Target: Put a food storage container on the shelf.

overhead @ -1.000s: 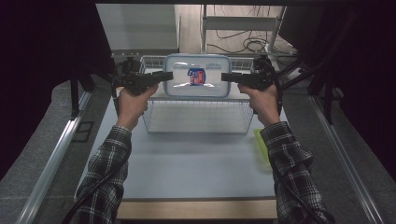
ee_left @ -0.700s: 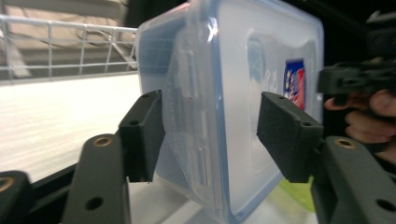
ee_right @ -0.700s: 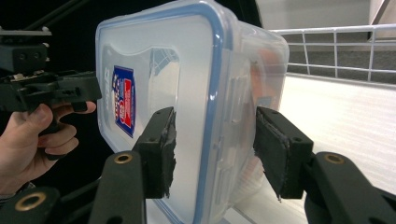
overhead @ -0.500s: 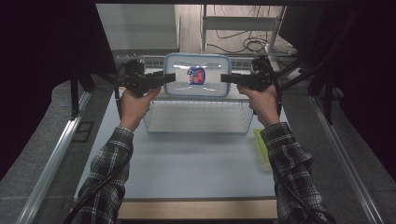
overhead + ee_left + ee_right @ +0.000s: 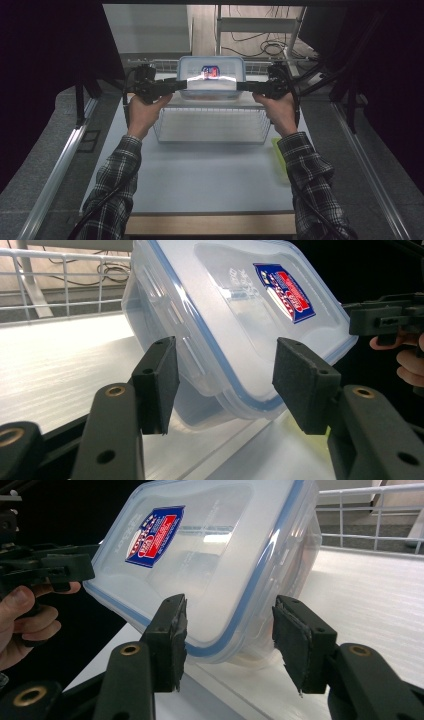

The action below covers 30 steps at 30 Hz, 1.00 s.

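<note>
Spanning the gap between both grippers, the lidded plastic container (image 5: 211, 79) hangs above the far edge of the wire basket (image 5: 212, 125), long axis running hand to hand. Left gripper (image 5: 181, 86) and right gripper (image 5: 242, 86) each bracket one short end; whether the pads press is unclear, the left jaws having just been closing.

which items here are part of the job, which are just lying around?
In the job:
- clear lidded container, its two ends between the jaws
- left gripper
- right gripper

Lying about:
- wire basket on the table
- yellow-green item at the table's right edge
- cables on the floor behind
</note>
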### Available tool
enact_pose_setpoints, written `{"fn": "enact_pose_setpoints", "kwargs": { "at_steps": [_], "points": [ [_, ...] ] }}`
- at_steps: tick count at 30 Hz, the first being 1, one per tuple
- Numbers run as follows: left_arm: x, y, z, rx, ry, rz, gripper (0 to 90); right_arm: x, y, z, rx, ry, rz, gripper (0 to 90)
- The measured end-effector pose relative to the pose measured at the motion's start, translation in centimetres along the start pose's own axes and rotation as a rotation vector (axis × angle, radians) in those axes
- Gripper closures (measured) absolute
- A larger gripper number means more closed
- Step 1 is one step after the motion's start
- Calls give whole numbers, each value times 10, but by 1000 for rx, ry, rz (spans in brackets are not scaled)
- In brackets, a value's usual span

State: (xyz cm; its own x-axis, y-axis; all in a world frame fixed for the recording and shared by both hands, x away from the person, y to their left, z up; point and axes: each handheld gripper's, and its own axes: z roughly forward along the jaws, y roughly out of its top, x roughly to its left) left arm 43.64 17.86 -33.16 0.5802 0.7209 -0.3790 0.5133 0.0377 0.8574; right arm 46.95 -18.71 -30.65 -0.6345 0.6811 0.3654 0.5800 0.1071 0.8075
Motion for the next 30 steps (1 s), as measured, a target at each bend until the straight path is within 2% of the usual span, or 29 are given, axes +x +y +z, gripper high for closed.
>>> {"fn": "enact_pose_setpoints", "kwargs": {
  "at_steps": [4,6,9,13,17,22,24,25,30],
  "points": [
    [1,0,0,2,-2,-14,438,2,0,0,-7,-20,-2,478],
    [-1,1,0,-4,20,-15,429,4,1,0,-19,-48,-17,505],
    [-4,3,2,-15,65,0,426,7,3,0,-31,-69,-15,516],
    [-5,4,3,-7,63,-16,437,9,5,1,-31,-93,-23,526],
    [-5,3,0,-7,45,-32,436,9,5,-1,-24,-81,-25,526],
    [-7,4,0,-2,59,-11,436,10,5,-2,-23,-84,-32,528],
    [-10,4,-1,-2,79,14,433,11,4,-3,-28,-84,-35,521],
    [-11,5,-2,-2,86,24,416,11,4,-3,-31,-84,-40,503],
    [-16,2,-12,3,73,57,309,16,-1,-10,-47,-60,-77,404]
  ]
}}
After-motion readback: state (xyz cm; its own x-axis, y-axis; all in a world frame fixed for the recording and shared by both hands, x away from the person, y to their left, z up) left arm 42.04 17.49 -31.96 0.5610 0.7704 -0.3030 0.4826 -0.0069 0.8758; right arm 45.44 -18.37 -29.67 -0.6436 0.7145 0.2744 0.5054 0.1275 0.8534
